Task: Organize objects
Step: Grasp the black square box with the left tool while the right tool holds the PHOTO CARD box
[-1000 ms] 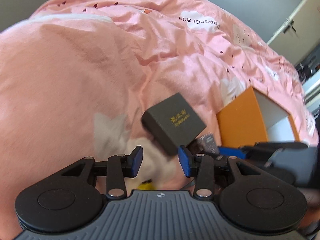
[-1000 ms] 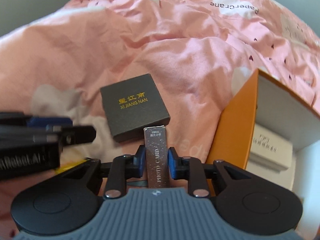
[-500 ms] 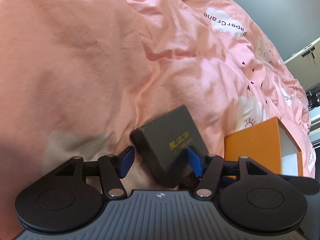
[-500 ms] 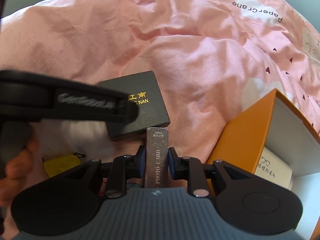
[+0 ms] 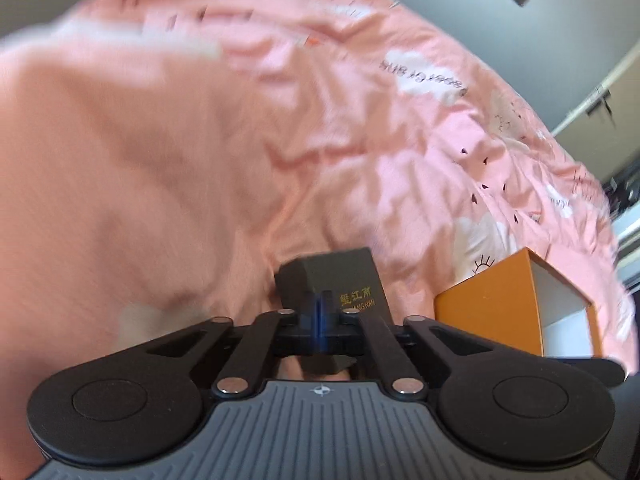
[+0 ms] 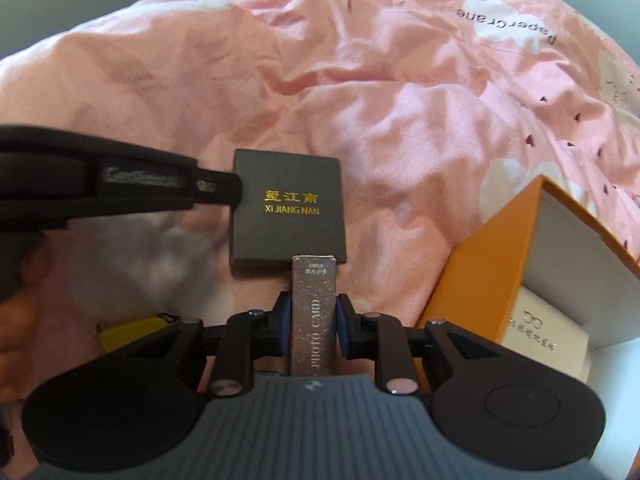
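The black box lies flat on the pink duvet, left of the orange box. Left gripper has its blue pads pressed together at the box's edge. Right gripper is pinching a silver photo card pack, held upright.

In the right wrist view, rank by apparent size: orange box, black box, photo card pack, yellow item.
1. Orange box, partly cut off.
2. Black box.
3. Photo card pack, nearest the camera, so flattered.
4. Yellow item, partly hidden.
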`<state>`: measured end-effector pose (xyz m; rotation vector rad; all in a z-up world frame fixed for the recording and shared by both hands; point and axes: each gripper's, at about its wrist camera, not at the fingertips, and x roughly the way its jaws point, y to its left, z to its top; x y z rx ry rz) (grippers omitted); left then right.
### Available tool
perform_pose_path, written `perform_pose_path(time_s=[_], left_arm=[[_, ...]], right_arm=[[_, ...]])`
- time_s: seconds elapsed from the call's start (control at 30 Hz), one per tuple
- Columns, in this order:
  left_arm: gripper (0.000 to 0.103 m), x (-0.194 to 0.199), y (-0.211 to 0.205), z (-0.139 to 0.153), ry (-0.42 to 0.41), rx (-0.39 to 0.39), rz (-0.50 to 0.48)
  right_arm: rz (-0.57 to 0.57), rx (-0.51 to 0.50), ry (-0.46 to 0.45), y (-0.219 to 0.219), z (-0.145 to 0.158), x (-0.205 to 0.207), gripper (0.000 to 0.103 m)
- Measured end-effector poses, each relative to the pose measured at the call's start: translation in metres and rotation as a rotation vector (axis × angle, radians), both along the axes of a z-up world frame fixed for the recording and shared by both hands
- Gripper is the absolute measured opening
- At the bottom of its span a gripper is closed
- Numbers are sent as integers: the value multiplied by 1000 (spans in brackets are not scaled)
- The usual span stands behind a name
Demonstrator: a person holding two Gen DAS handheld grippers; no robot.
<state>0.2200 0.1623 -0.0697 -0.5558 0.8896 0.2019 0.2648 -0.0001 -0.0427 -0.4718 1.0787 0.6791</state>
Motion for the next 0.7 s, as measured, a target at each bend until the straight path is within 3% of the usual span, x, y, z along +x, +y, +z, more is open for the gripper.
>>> perform_pose_path(time_s=[0.1,0.2,0.3,0.37,0.47,0.7], left_arm=[[0,-7,-2,12,5,51,-41],[0,-11,3,9,37,9,-48],[11,-13,9,1,52,-65,-31],[34,-13,12,-4,49,-79,-3],[52,-10,15,-8,41,-127,30],[60,0,16,-27,66,-203,72]], right_arm=[[-12,20,-9,-5,8,-4,23],[-22,22,-38,-9,16,-6,23],[-30,20,-83,-9,26,-5,23],[-43,21,-113,-12,34,-2,24],[-57,28,-158,-13,44,6,23],[-36,46,-183,0,45,26,23]])
